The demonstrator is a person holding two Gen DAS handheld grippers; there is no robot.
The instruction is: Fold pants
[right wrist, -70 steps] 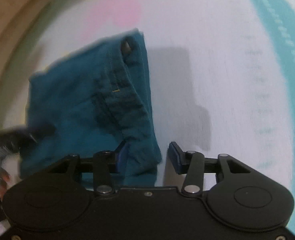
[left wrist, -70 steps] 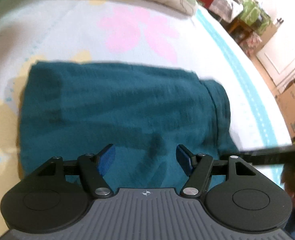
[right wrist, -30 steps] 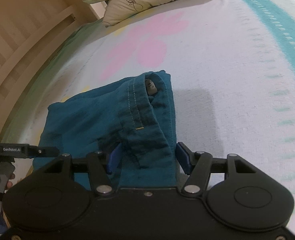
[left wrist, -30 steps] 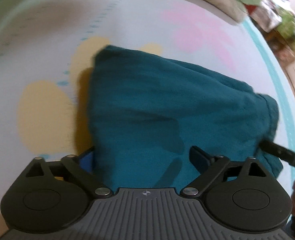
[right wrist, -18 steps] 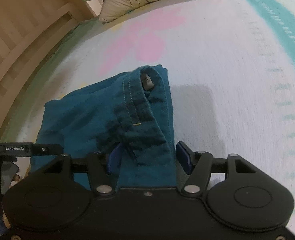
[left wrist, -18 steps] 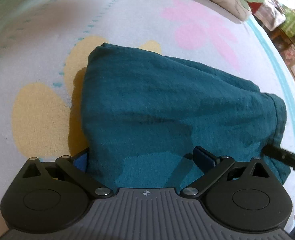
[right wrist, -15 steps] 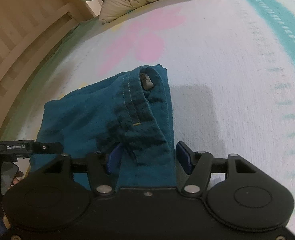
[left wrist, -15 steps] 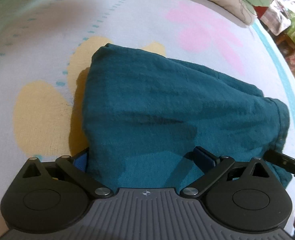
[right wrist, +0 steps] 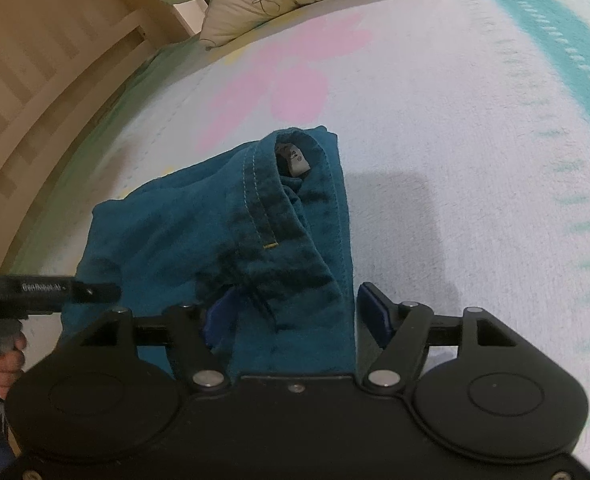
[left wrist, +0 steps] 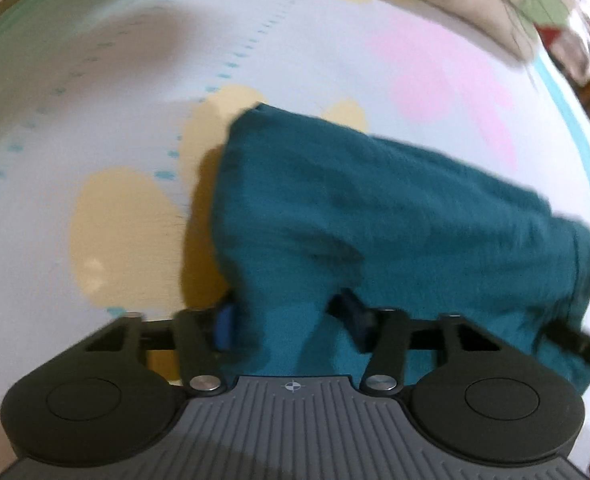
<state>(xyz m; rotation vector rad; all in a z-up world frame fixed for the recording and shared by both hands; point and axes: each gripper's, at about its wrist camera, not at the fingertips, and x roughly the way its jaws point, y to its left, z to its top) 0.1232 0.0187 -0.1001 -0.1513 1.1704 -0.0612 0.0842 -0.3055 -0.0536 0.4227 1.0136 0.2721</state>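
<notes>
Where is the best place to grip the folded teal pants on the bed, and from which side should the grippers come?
Probably at the near edge of the folded teal pants, approaching low from the person's side. The right gripper straddles the thick stitched waistband end there, while the left gripper pinches the plain end, so both near corners could lift together over the flowered bedsheet.

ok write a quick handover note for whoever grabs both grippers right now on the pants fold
Left gripper: jaws closing on the near edge of the teal pants, cloth bunched between the pads; grip not confirmed.
Right gripper: jaws apart, straddling the waistband end, not pinching.
Pants lie on the flowered bedspread, already folded into a compact bundle.
Left: probably one more fold or a tidy, then release.
</notes>
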